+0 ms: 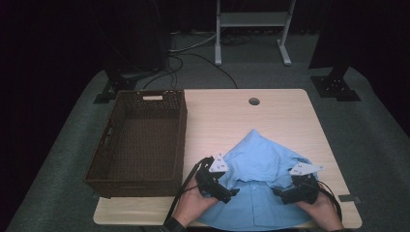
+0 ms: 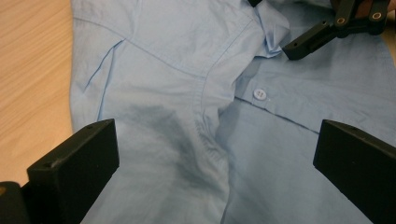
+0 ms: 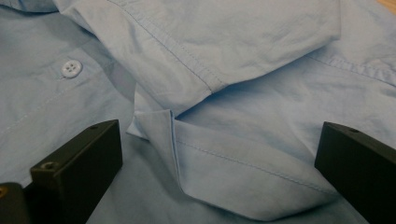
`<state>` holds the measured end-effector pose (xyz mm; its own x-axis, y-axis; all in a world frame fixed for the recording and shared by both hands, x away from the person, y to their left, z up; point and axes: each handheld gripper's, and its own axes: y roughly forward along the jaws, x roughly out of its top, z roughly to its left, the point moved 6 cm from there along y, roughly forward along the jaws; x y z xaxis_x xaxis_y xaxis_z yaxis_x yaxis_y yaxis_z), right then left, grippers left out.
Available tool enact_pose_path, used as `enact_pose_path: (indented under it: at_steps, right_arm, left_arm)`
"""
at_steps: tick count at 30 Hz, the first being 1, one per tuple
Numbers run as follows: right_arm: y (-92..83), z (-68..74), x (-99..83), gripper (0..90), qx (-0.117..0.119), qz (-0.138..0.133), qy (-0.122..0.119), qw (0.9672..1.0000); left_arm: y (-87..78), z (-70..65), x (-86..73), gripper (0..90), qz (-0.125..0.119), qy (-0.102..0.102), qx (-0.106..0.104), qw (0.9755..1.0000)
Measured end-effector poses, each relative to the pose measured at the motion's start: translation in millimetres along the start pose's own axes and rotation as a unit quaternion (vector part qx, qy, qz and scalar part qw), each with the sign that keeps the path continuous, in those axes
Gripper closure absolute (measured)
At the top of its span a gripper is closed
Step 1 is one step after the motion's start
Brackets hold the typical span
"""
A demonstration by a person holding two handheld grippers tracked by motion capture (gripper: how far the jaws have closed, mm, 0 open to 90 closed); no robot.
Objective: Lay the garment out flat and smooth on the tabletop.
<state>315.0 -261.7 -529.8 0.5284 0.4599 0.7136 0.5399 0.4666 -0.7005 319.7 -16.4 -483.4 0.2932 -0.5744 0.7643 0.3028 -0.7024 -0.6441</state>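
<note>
Blue cotton shirt (image 1: 261, 186) lies partly folded at the tabletop's (image 1: 290, 121) near edge beside an empty wicker basket (image 1: 140, 140), so left tool (image 1: 223, 189) and right tool (image 1: 285, 192) hover spread over its folds, seemingly readying another fold.

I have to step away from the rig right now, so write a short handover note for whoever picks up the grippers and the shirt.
Left gripper: open, over the shirt's left side, gripping nothing.
Right gripper: open, over the right side near a folded cuff, gripping nothing.
Light blue shirt: lies on the table at the near edge, partly folded, sleeves turned in over the body.
Brown wicker basket: stands to the left with nothing in it.
Done: first folds. Left, probably: finish folding, then put the shirt in the basket.
</note>
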Motion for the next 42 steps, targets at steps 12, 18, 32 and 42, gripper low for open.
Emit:
enact_pose_path:
  at_steps: [12,18,32,42]
  right_arm:
    - [0.5,0.1,0.4,0.0,0.001,-0.001,0.000,1.0000]
    - [3.4,1.3,3.2,0.0,0.000,-0.001,0.001,1.0000]
    - [17.1,13.4,16.6,0.0,0.008,0.001,-0.004,1.0000]
    - [17.1,13.6,16.6,0.0,0.008,0.001,-0.004,1.0000]
  left_arm:
    - [15.7,-1.1,11.8,0.0,-0.007,0.007,-0.018,0.9998]
    - [25.6,-1.6,19.8,5.1,-0.006,0.030,-0.003,0.9995]
    - [45.4,1.7,37.7,13.6,-0.020,0.031,-0.024,0.9990]
    - [57.8,2.8,40.8,34.0,-0.020,0.039,-0.047,0.9979]
